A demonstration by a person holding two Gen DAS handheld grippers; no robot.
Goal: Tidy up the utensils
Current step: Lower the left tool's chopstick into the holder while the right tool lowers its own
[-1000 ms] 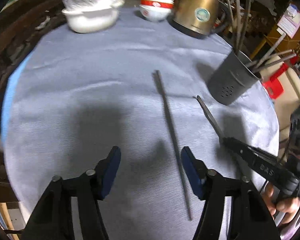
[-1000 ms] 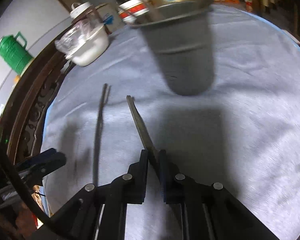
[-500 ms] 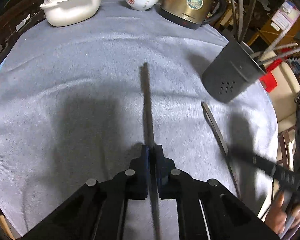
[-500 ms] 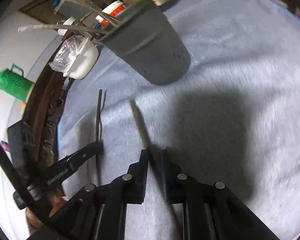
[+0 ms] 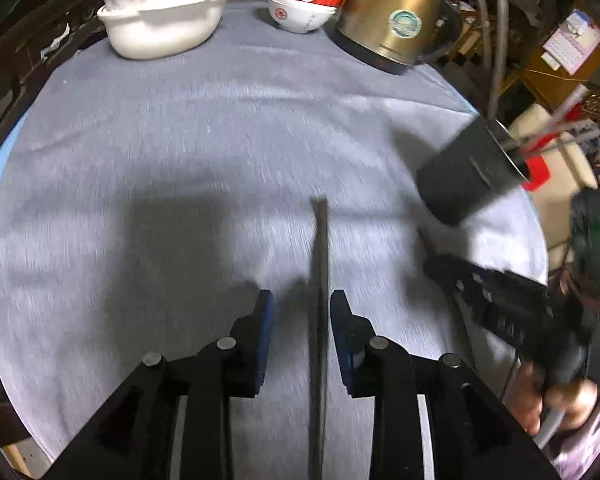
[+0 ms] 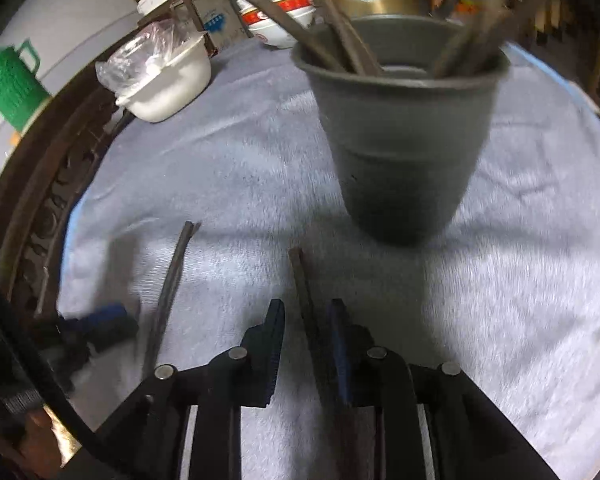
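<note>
Two dark chopsticks lie on the grey cloth. In the left wrist view one chopstick [image 5: 320, 280] runs between the fingers of my left gripper [image 5: 302, 312], which is open around it, closer to the right finger. In the right wrist view the other chopstick [image 6: 302, 284] lies between the fingers of my right gripper [image 6: 306, 320], open, the stick close against the right finger. The dark grey utensil holder [image 6: 400, 128] with several chopsticks in it stands just beyond; it also shows in the left wrist view [image 5: 472, 172].
A gold kettle [image 5: 392, 20], stacked red-and-white bowls [image 5: 304, 4] and a white bowl with a plastic bag [image 5: 164, 20] stand at the table's far edge. A green jug [image 6: 8, 84] sits beyond the dark carved table rim [image 6: 36, 208].
Both grippers were shut on their chopsticks half a second ago and have opened. The right gripper has moved closer to the holder.
</note>
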